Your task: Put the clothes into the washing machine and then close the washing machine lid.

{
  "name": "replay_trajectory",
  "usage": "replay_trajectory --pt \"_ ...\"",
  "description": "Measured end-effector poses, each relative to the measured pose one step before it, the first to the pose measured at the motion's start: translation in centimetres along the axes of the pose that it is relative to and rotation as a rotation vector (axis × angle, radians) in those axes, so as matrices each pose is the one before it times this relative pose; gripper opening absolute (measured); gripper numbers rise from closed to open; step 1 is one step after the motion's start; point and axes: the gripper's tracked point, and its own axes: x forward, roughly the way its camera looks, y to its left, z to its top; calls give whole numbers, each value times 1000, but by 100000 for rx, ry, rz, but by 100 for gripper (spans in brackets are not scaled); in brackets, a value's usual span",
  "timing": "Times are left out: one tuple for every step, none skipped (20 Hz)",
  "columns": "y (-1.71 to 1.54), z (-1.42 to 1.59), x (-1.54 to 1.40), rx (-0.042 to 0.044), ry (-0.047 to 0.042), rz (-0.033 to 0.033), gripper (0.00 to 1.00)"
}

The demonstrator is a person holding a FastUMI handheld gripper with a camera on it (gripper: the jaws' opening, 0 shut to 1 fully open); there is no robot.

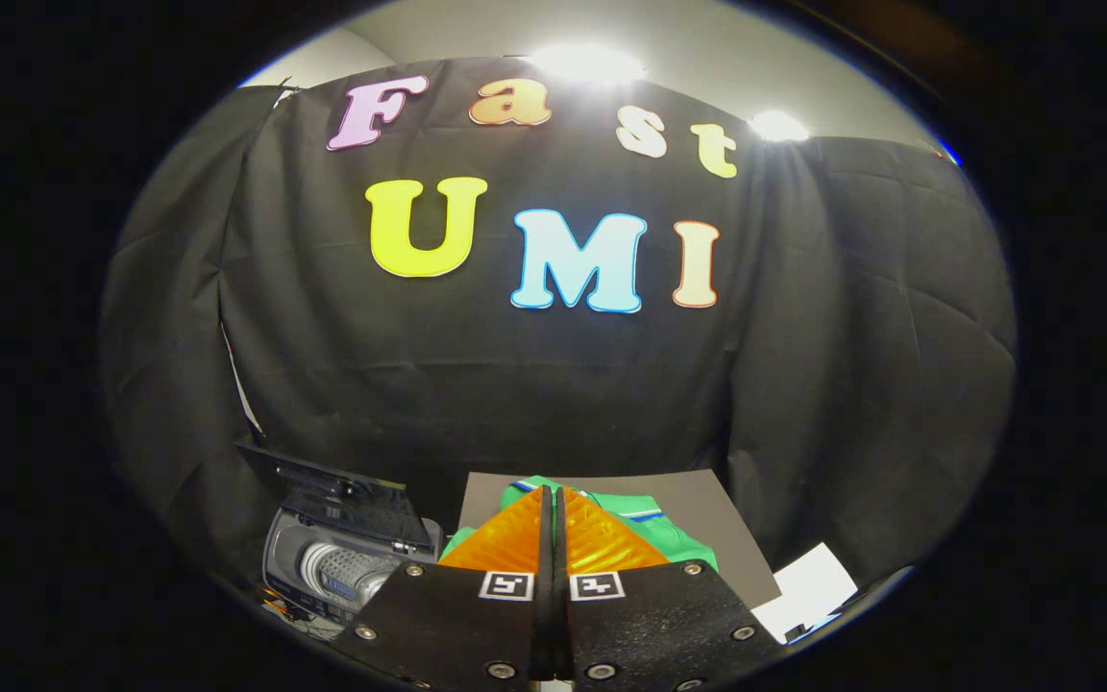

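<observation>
Nearest the camera, two black finger plates with small square black-and-white markers carry the tool [553, 495], whose orange, ridged triangular fingers [505, 538] are pressed together along their whole length, tips meeting with no gap and nothing gripped between them; the tool is clenched empty.

Just ahead of the fingertips and partly hidden behind them lies a bright green garment with blue and white trim [664, 524], crumpled in a low heap. It rests on a grey rectangular mat [707, 500] that covers part of the counter. The garment spreads to both sides of the fingers, more of it showing on the right; whether the tips touch the cloth cannot be told.

To the left of the fingers, beside the mat, stands a small toy-sized washing machine with a grey body [323, 572]. Its dark, glossy lid [332, 495] is raised and tilted back, so the ribbed, pale drum inside is open to view. The garment is outside the machine, near it but apart.

To the right of the mat, a white sheet of paper [813, 586] lies flat on the counter.
</observation>
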Motion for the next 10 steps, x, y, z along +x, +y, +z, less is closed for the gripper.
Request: replay_trajectory --pt "397 603 -61 -203 -1103 -899 0" --pt "476 504 -184 -355 -787 -1046 0" --pt "471 417 -15 -362 -420 -1118 0" --pt "488 289 -5 -94 -120 -1144 0" --pt "417 143 54 63 264 -1300 0" --pt "406 -162 66 223 731 -1300 0" --pt "649 80 90 799 434 -294 0" --pt "848 321 22 512 -199 -100 0" --pt "769 301 -4 -593 -314 -401 0" --pt "809 325 -211 -1122 -354 -562 0"
